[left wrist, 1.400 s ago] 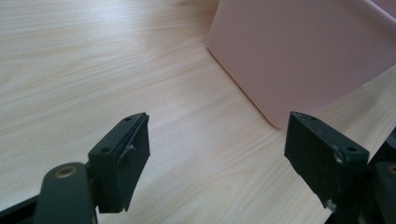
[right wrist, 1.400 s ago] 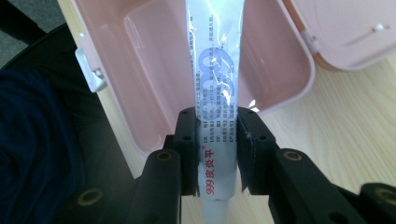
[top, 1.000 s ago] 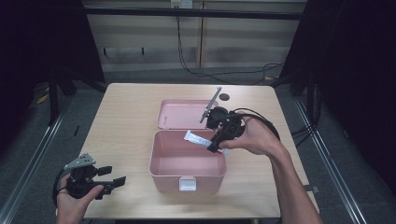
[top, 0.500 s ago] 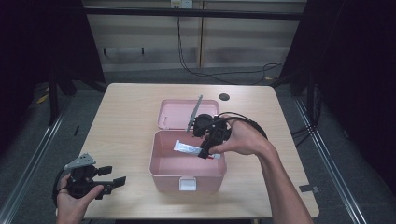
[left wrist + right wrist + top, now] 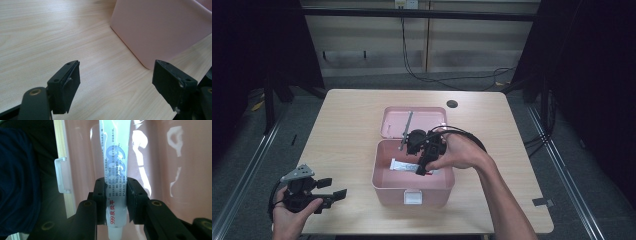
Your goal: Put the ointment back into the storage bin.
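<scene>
Right gripper view: white tube (image 5: 116, 167) is clamped between the right gripper (image 5: 116, 195) jaws, inside the pink box (image 5: 384, 175) | left gripper (image 5: 116, 82) is held with jaws apart over the table (image 5: 37, 32), just beside the box

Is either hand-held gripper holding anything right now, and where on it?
Right hand-held gripper clamps the white tube near its cap end; left hand-held gripper is open, empty.

Glossy pink plastic box (image 5: 413, 186) on a matt pale wood-grain table (image 5: 342, 135); smooth white tube (image 5: 114, 162).
</scene>
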`<state>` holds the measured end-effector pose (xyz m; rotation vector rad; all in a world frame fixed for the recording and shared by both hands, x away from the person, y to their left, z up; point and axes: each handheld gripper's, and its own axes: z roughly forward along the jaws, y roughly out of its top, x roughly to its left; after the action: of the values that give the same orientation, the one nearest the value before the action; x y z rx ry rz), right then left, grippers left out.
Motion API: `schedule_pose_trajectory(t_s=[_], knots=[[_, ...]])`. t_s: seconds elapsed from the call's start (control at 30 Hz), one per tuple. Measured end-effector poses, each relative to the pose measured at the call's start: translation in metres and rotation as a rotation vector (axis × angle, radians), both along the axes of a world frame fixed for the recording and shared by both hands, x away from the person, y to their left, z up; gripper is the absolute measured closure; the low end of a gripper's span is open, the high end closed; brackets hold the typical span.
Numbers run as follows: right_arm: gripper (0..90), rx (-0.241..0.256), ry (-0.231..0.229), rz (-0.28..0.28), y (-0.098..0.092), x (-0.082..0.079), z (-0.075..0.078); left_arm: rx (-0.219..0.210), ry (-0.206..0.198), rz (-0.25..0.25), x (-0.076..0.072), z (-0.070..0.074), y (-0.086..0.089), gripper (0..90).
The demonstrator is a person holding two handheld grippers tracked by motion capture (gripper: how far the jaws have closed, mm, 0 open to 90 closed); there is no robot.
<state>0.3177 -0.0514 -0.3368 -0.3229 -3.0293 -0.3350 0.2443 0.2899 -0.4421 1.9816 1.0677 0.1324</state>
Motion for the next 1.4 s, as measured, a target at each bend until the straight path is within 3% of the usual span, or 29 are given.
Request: schedule_pose_trajectory(t_s=[0.6, 1.4], knots=[[71.6, -0.067, 0.066, 0.051, 0.021, 0.0, -0.033, 0.004, -0.001, -0.004, 0.0, 0.0, 0.0, 22.3], [71.6, -0.083, 0.147, 0.094, 0.04, 0.004, -0.07, 0.005, -0.002, -0.006, 0.0, 0.0, 0.0, 22.3]])
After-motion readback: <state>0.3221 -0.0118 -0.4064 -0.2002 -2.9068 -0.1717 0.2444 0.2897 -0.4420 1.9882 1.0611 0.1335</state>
